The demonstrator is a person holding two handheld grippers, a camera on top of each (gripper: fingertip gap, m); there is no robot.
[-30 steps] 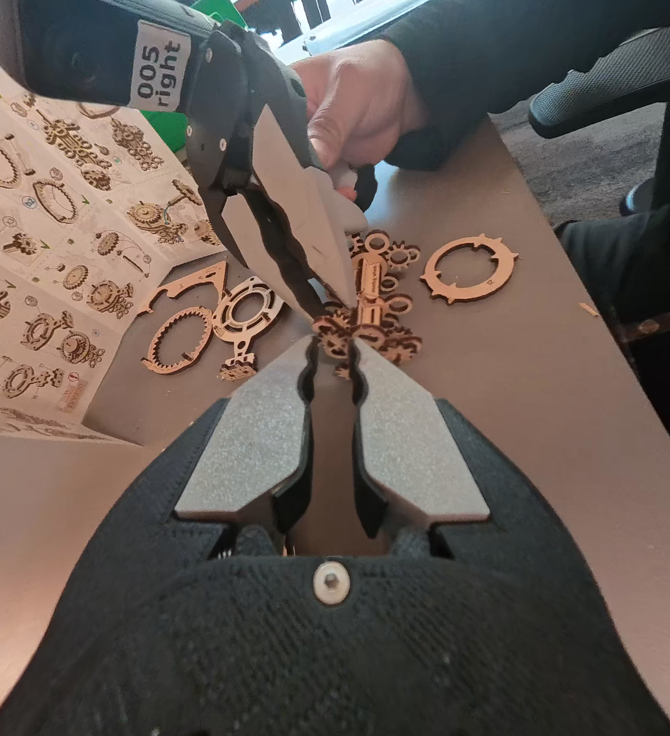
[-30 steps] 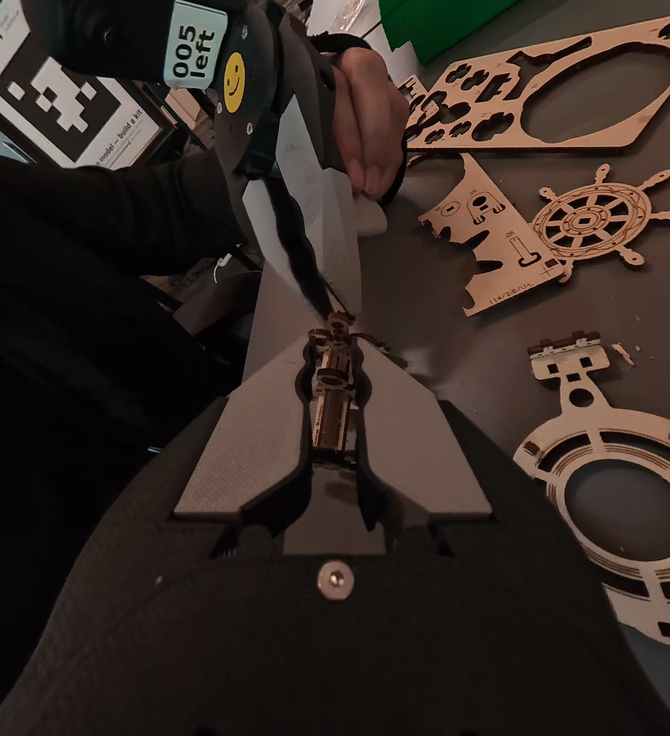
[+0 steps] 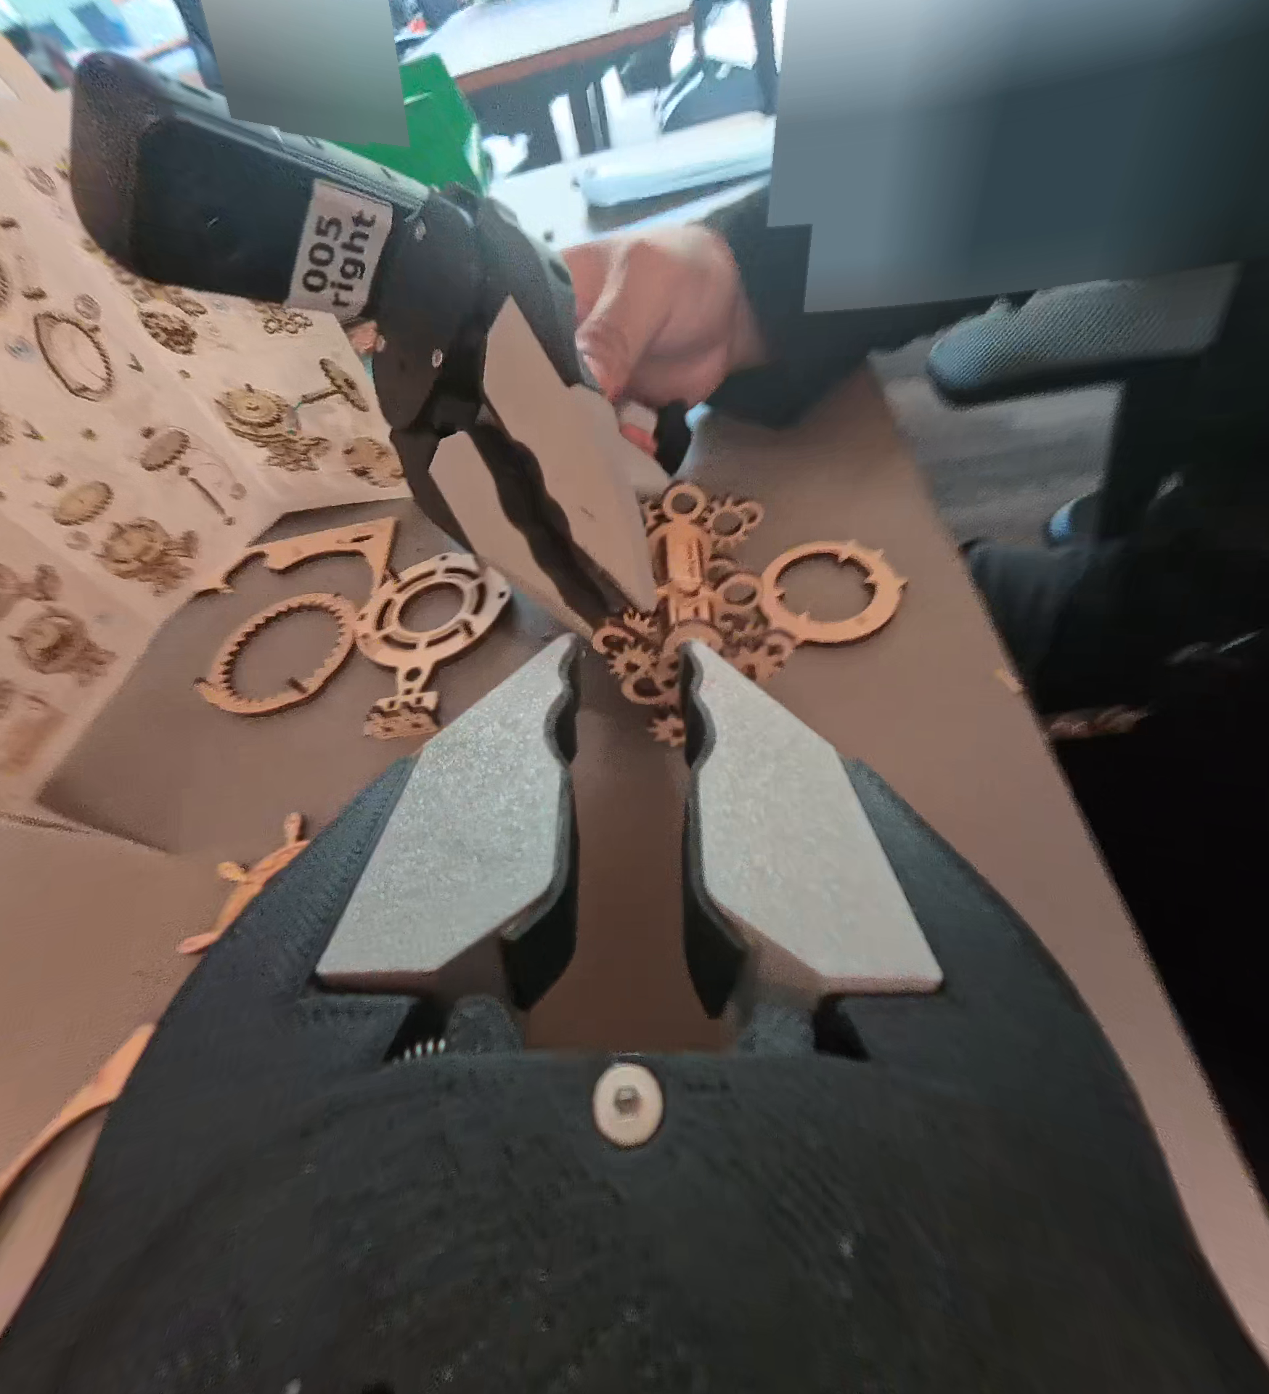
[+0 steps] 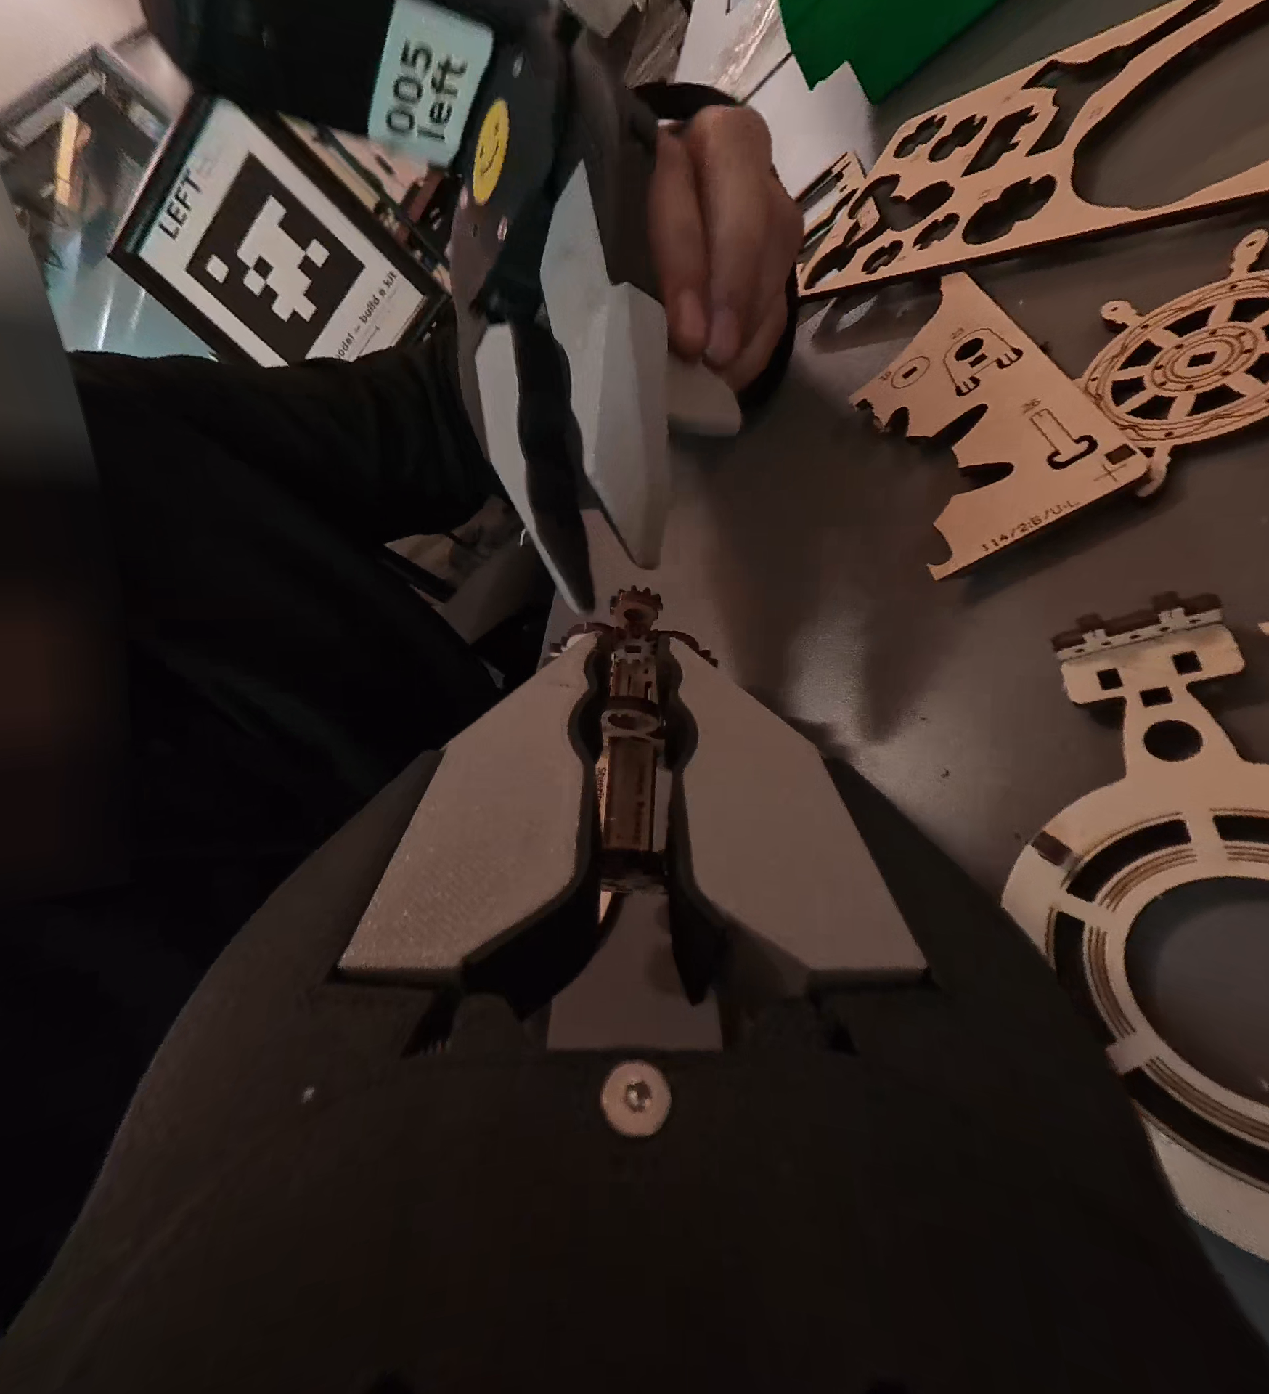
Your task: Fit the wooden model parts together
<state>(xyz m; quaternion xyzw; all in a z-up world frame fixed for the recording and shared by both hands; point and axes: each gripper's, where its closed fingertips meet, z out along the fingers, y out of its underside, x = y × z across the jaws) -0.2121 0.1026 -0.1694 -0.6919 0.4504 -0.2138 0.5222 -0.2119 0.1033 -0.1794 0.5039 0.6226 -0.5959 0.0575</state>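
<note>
— Between the right gripper's point(image 4: 635, 664) closed fingers sits the wooden gear assembly point(image 4: 628, 784), held lengthwise above the table point(image 4: 805, 641). What could slip?

— The toothed end point(image 4: 635, 607) pokes past the tips, and the left gripper point(image 3: 628, 649) stands open just beside it, holding nothing. If it closes off-centre, it likely snaps a small cog or twists the shaft out of the grip.

— And the loose parts?

— The spiked ring point(image 3: 831, 596) lies near; a dropped assembly could scatter it.
</note>
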